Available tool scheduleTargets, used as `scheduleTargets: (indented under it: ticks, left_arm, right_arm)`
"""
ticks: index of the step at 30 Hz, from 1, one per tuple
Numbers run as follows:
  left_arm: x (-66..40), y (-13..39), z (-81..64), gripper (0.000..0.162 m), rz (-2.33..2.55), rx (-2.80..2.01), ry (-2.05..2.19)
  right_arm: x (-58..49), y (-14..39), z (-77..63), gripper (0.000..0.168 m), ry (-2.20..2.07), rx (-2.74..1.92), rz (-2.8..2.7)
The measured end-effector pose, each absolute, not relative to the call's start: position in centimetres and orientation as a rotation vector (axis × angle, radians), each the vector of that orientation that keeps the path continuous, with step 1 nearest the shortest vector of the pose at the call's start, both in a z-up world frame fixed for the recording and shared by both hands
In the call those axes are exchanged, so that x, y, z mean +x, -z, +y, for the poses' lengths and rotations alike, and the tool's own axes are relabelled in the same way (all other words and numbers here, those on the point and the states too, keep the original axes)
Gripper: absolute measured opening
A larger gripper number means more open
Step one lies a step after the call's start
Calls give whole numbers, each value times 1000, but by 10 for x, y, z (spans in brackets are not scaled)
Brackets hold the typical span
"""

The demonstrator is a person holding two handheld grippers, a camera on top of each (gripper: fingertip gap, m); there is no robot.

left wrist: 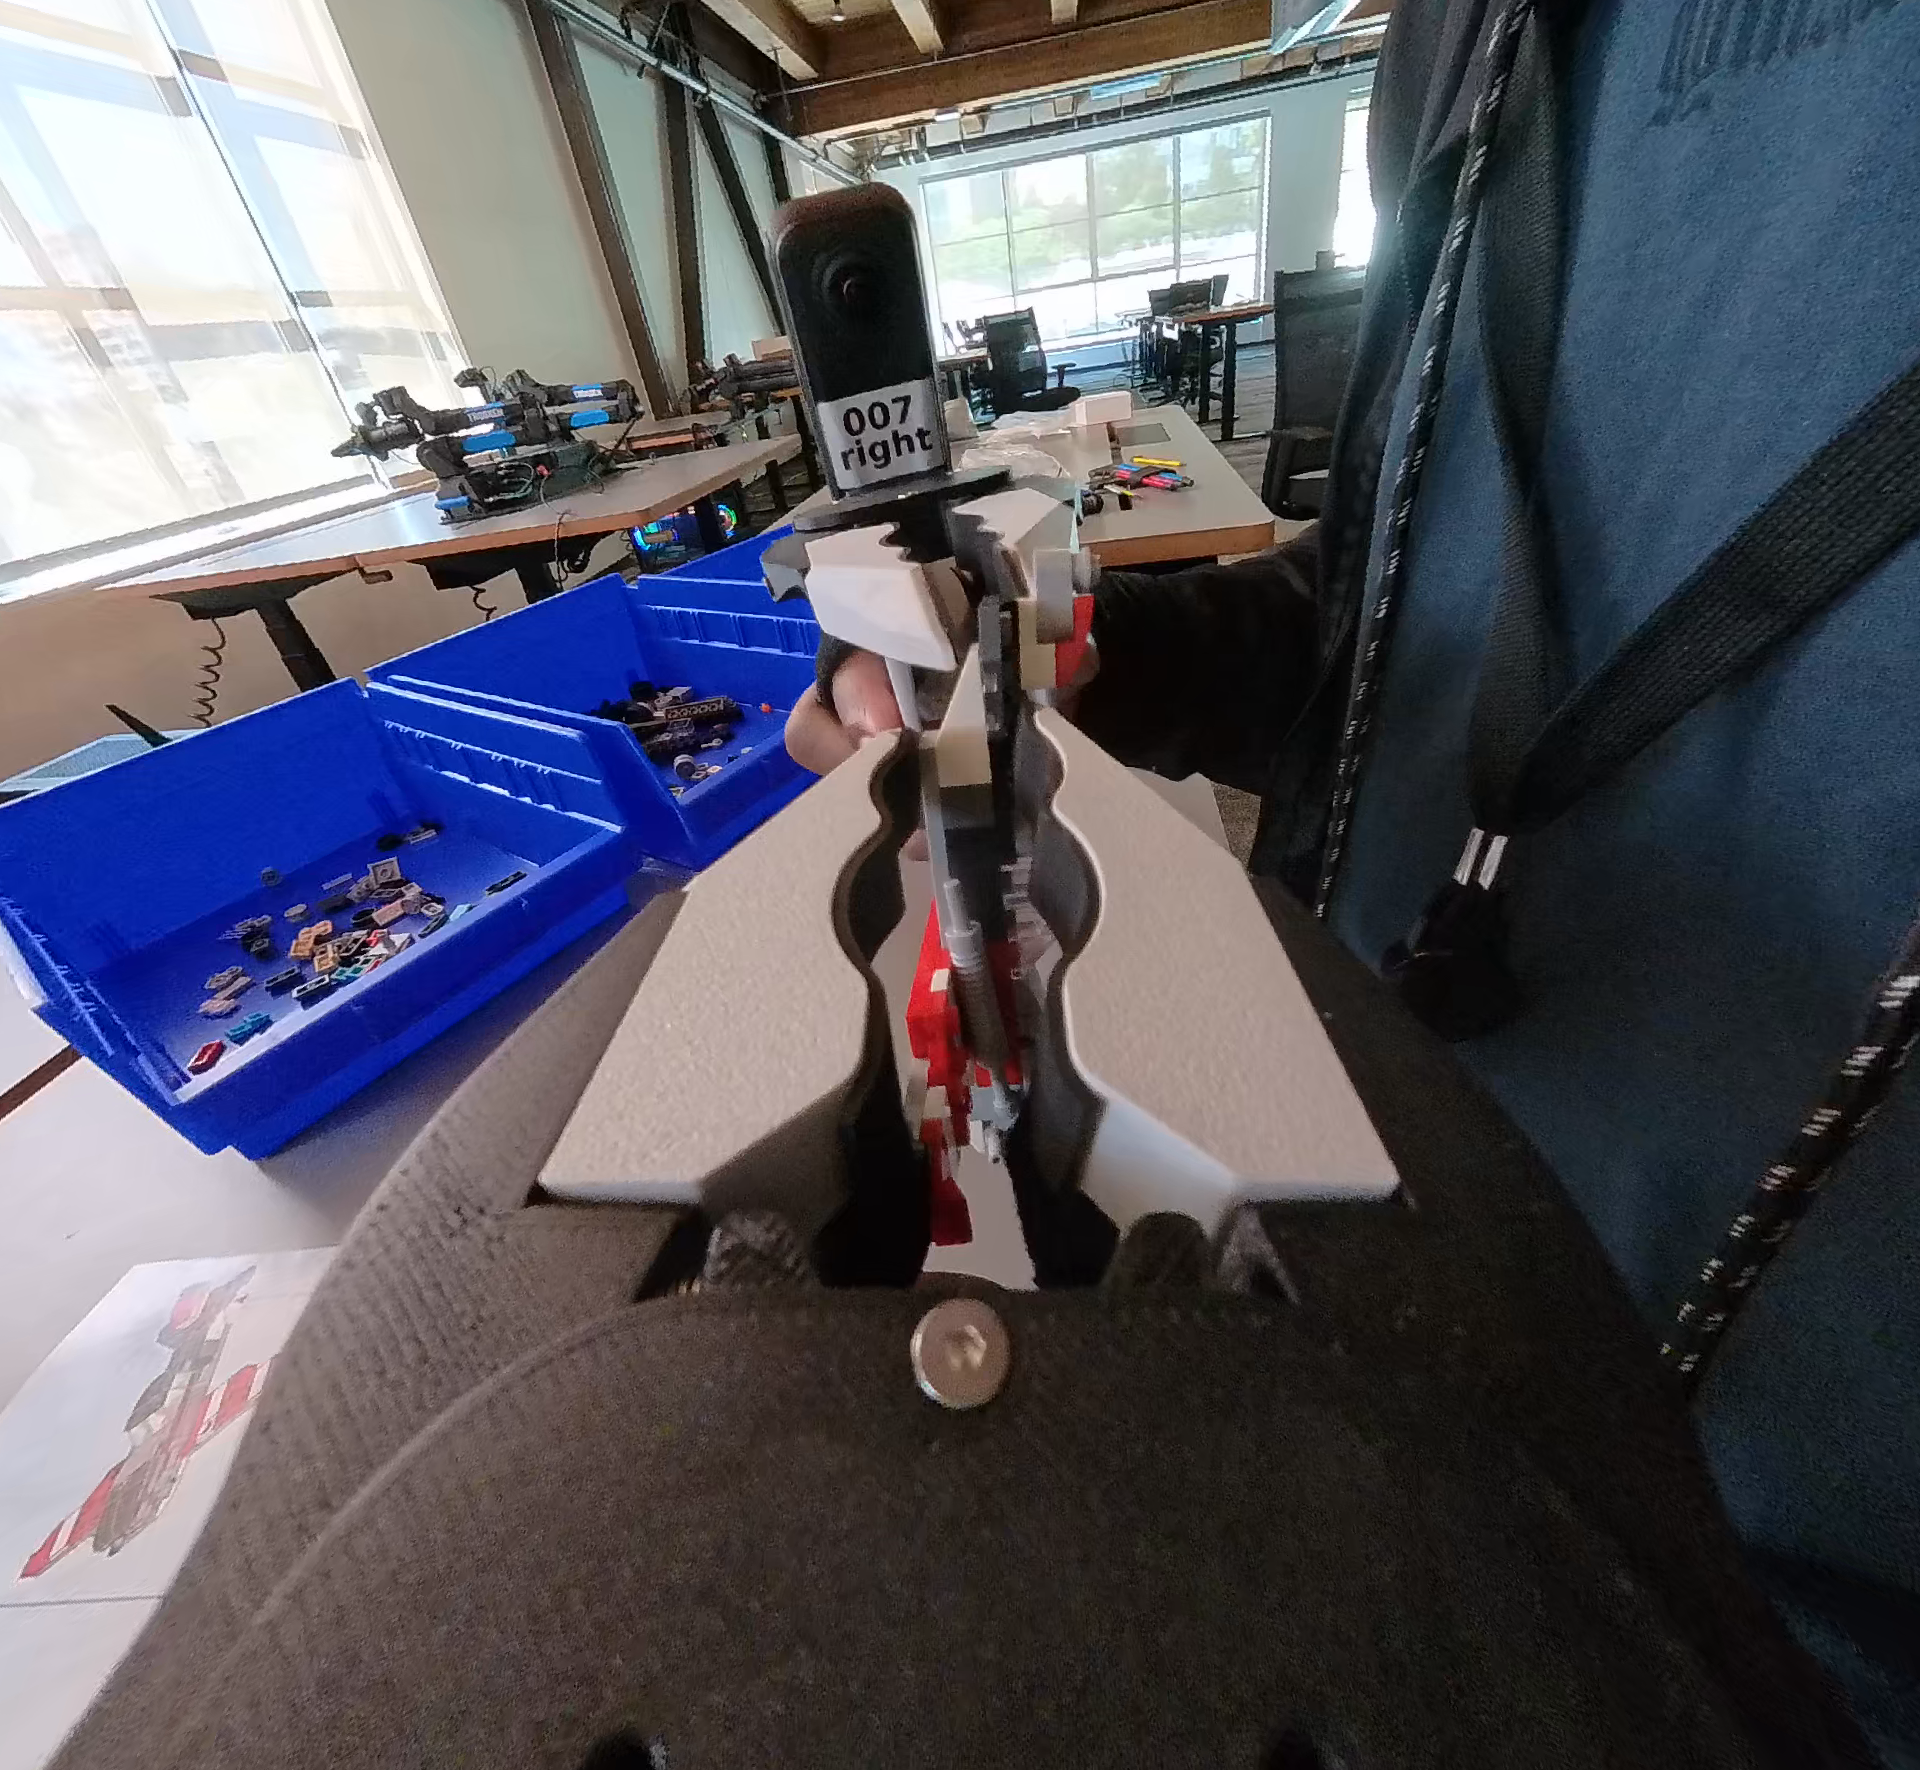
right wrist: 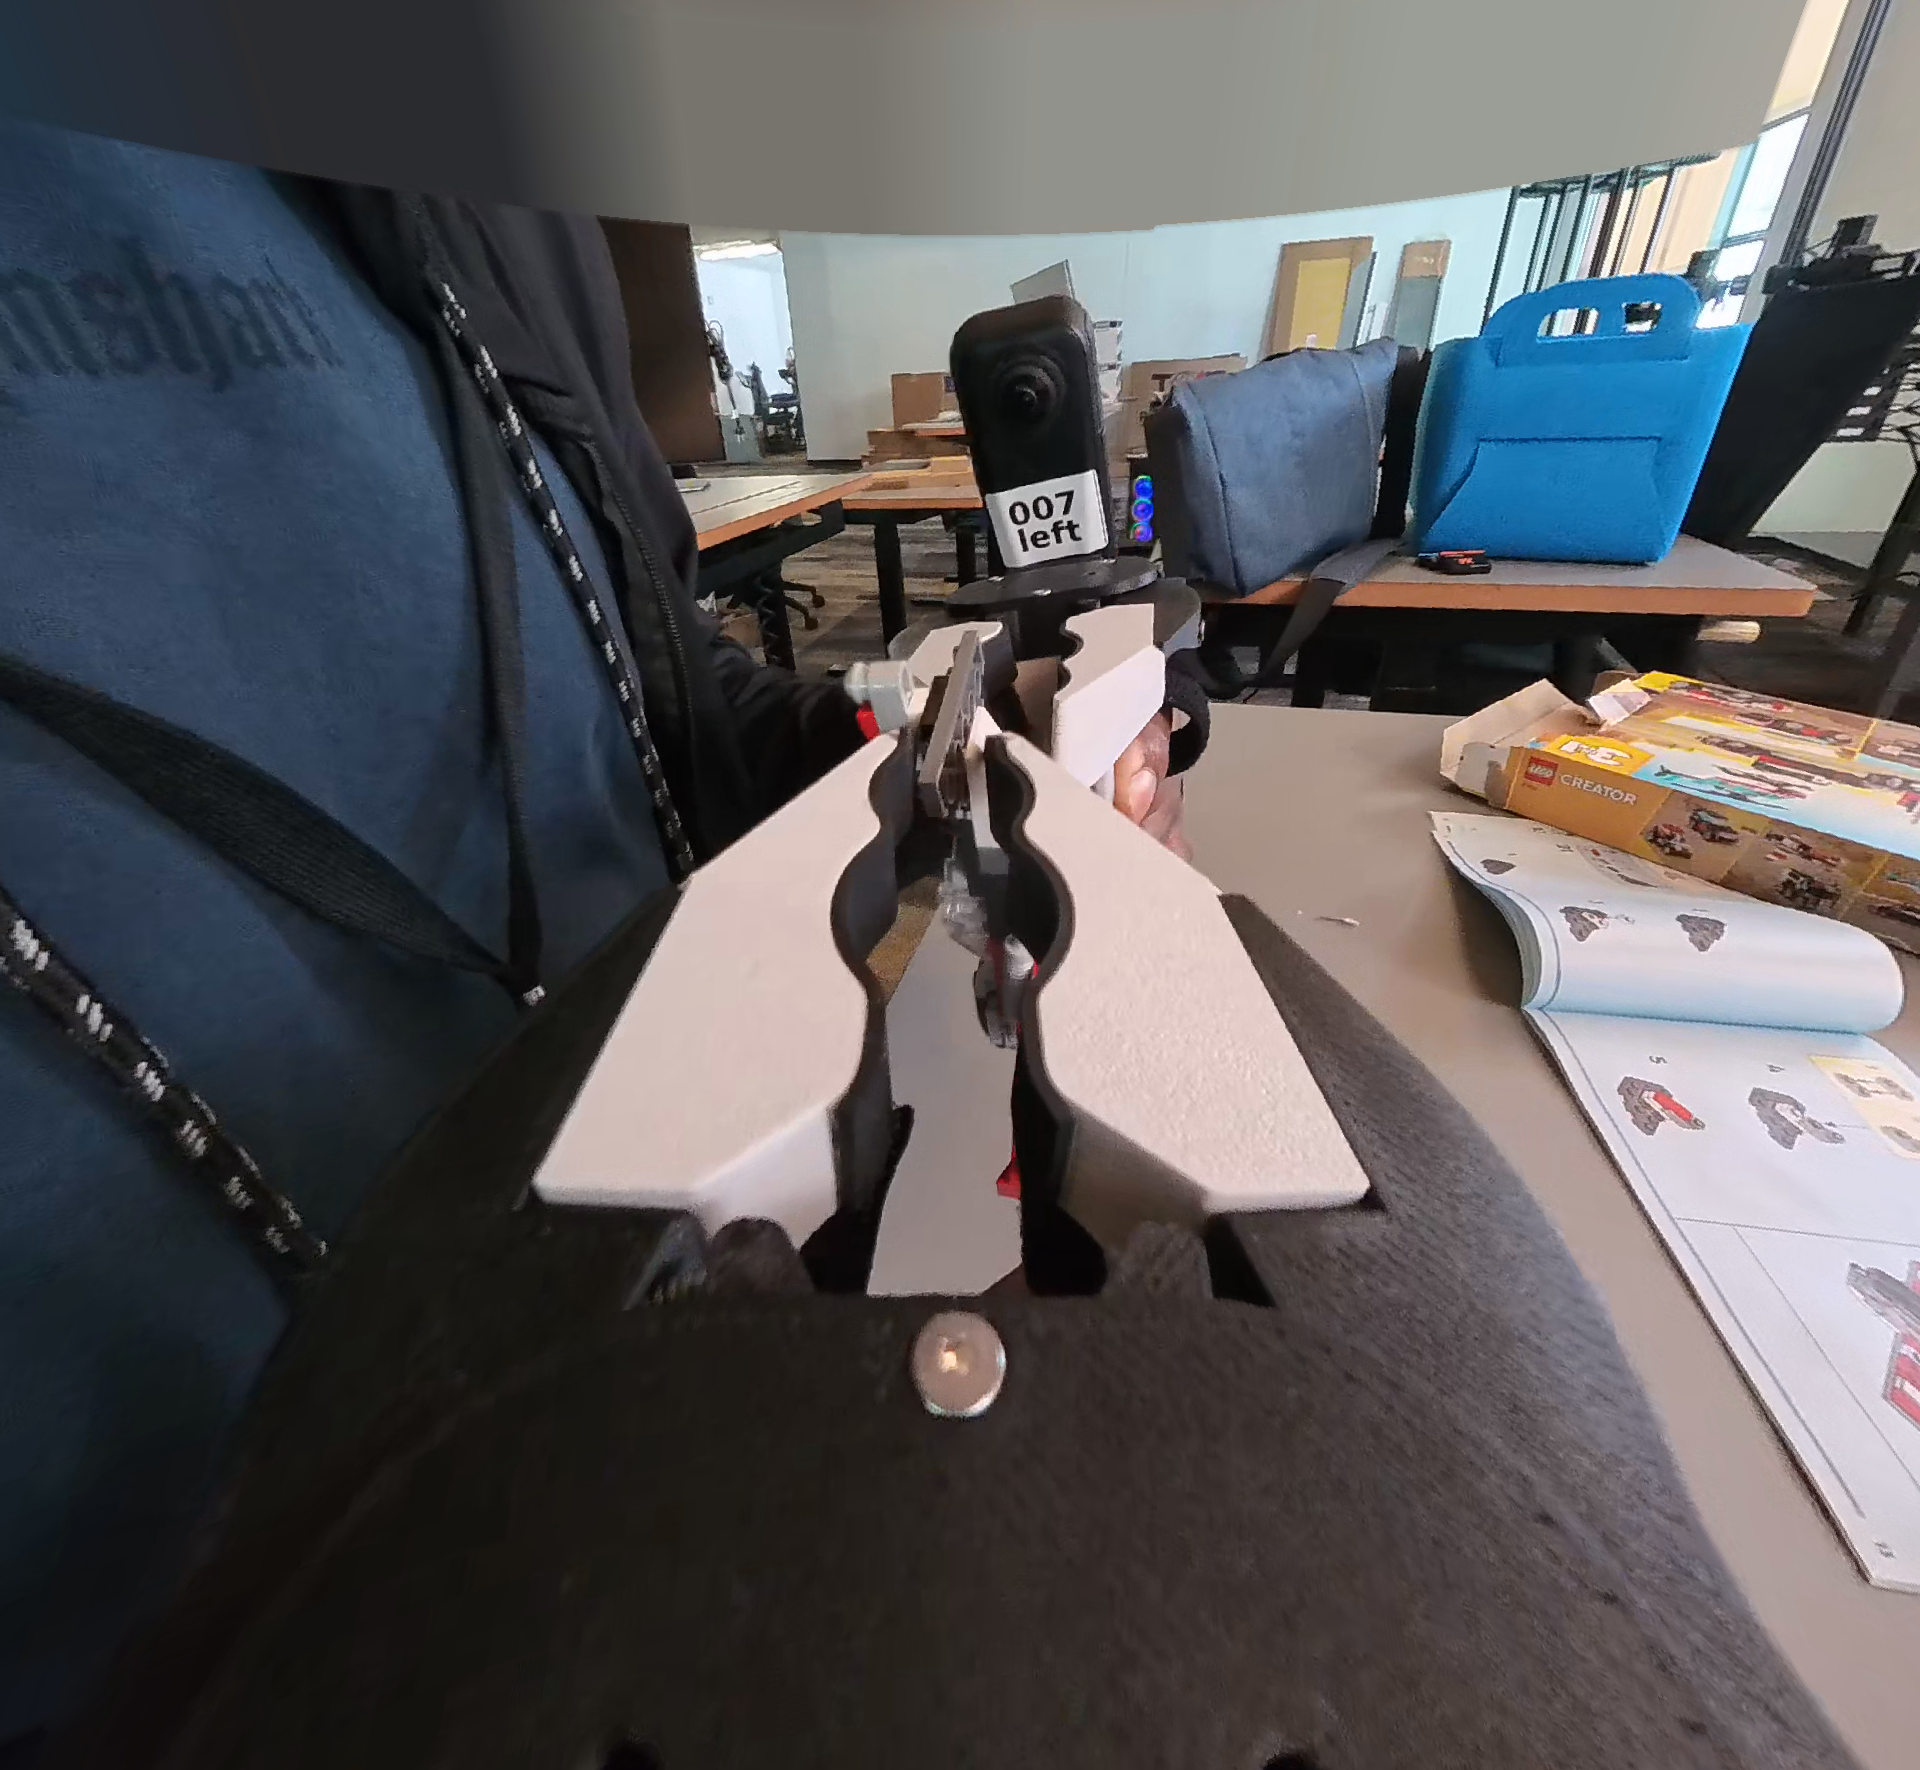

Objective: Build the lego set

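Note:
A long lego model [left wrist: 951, 1024] of red, white and grey bricks is held in the air in front of the person's chest. My left gripper [left wrist: 971, 754] is shut on its near end. My right gripper [left wrist: 935, 598] faces it and is shut on the far end, under its black camera. In the right wrist view, my right gripper [right wrist: 945, 754] is shut on the model's grey end [right wrist: 951, 733], with clear and red pieces showing between the fingers. The left gripper [right wrist: 1023, 681] grips just beyond it.
Two blue bins [left wrist: 312, 785] [left wrist: 727, 619] with several loose small pieces stand at the left on the table. A printed picture of the model [left wrist: 125, 1408] lies at the lower left. An open instruction booklet [right wrist: 1714, 1097] and the lego box [right wrist: 1766, 785] lie at the right on the table [right wrist: 1351, 837]. The grippers are tip to tip, or close to it.

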State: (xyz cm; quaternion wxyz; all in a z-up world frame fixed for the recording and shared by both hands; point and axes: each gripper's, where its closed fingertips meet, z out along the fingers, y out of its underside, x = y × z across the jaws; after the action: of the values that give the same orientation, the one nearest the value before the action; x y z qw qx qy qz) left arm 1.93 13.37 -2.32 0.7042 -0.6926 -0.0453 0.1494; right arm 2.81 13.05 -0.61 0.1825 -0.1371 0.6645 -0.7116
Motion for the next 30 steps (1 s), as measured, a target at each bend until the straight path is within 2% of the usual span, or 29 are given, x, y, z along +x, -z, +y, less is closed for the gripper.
scheduleTargets:
  ticks: [30]
  left_arm:
    - [21, 23, 138, 17, -86, -1560, -335]
  right_arm:
    - [29, 6, 134, 11, 2041, -456, 1927]
